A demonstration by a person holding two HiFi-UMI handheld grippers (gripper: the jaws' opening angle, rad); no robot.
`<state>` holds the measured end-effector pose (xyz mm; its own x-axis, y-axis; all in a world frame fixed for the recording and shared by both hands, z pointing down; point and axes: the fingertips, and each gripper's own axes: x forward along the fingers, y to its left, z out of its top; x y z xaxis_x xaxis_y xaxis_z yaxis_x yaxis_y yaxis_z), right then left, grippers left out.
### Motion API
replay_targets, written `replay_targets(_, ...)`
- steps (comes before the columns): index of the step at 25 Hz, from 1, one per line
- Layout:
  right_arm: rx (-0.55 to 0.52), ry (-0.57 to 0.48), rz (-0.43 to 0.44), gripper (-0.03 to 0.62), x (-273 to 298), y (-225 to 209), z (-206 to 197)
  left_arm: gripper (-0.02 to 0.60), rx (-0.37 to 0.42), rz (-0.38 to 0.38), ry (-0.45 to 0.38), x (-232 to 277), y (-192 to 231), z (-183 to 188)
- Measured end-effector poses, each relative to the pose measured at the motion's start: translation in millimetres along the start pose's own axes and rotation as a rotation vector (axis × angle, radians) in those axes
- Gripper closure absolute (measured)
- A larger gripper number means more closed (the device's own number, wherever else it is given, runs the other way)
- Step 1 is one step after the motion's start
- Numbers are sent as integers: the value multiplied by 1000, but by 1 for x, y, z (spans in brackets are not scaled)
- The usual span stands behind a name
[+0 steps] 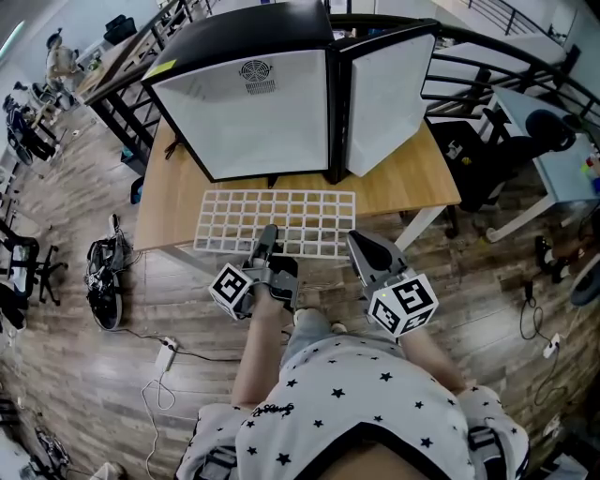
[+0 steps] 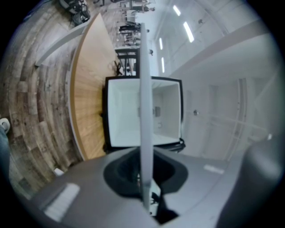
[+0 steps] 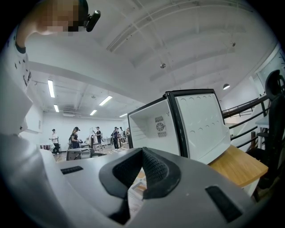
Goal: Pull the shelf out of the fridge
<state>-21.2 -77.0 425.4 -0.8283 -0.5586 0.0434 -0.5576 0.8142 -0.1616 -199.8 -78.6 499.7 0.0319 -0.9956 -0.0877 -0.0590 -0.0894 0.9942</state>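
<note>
One shelf (image 1: 275,223) — flat, lengthwise left-right

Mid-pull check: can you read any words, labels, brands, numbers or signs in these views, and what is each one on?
No text is legible here.
Label beside the fan inside the fridge: print too small to read.
Yellow sticker on the fridge's top corner: too small to read.
Marker cubes: black-and-white square patterns only, no words.
Script on the shirt: too blurred to read.
</note>
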Motion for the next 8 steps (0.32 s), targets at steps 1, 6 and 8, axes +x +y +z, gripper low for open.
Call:
replay_targets(1, -1, 1, 1, 574, 1, 1, 0, 551, -1, 0, -1, 0, 0, 1)
replay_targets(6, -2, 0, 6, 574, 1, 2, 0, 551, -8, 2, -6, -2, 2, 2)
replay_targets(8, -1, 0, 7, 574, 1, 2, 0, 551, -18, 3, -10, -2, 3, 2)
